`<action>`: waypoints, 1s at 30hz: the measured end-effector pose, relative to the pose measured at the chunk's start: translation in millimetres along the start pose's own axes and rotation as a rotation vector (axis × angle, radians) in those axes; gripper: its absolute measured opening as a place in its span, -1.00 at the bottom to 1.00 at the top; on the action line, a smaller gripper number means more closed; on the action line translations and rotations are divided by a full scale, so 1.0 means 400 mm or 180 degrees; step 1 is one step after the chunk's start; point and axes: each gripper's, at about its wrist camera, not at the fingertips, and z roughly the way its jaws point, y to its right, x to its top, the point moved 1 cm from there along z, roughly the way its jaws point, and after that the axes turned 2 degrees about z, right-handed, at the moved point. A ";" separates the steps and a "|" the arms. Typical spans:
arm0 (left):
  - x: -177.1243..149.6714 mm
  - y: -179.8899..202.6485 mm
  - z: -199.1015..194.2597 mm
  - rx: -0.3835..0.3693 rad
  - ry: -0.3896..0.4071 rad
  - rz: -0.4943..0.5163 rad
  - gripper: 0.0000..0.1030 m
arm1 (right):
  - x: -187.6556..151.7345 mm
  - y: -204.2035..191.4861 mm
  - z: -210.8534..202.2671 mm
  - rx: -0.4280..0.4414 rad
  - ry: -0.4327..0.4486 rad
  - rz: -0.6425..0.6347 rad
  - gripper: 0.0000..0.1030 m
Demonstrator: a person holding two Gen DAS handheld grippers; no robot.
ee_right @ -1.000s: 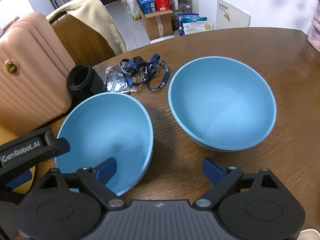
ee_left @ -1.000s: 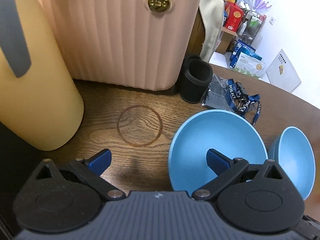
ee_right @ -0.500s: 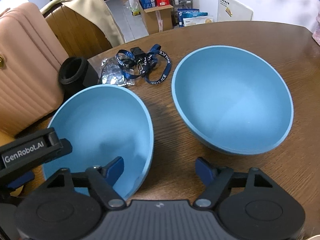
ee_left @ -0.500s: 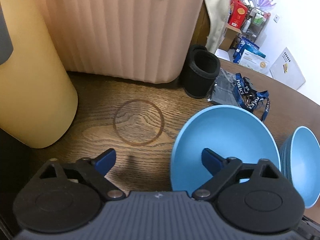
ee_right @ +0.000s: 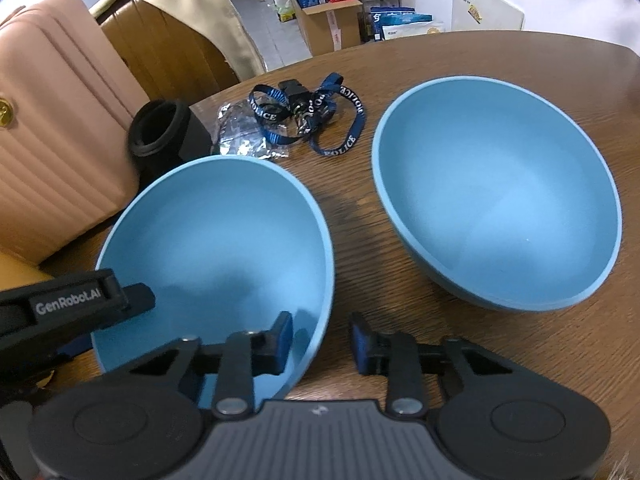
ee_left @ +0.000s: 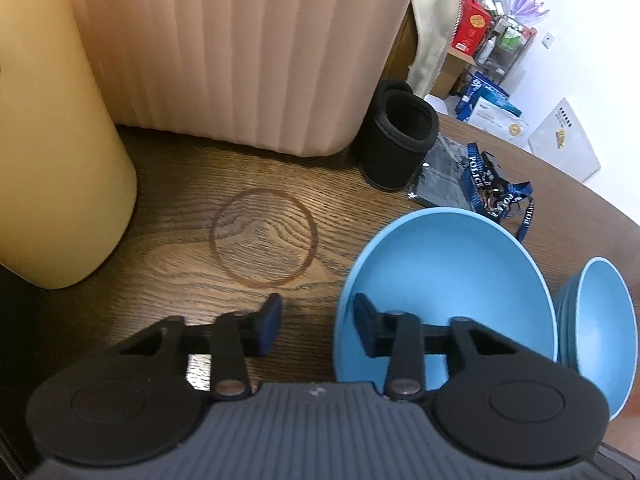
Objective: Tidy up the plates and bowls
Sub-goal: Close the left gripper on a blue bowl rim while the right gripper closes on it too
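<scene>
Bowl (ee_right: 216,240) rim between both down-tilted, closing grippers — left gripper (ee_left: 316,326), right gripper (ee_right: 320,342) — apparently not yet pinched.

2 matte blue bowls upright on wood table: left bowl (ee_right: 216,240) just beside right bowl (ee_right: 496,196).
</scene>
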 end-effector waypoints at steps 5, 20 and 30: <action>-0.003 0.002 -0.002 -0.0137 0.0003 0.0002 -0.69 | -0.001 -0.001 -0.001 0.0045 0.0001 -0.0002 -0.75; -0.014 0.005 -0.018 -0.0249 0.0035 -0.0008 -0.76 | -0.012 0.006 -0.019 0.0046 0.0061 0.0070 -0.79; -0.030 0.004 -0.067 -0.0210 0.0171 0.0009 -0.76 | -0.038 0.007 -0.050 0.0099 0.0098 0.0140 -0.80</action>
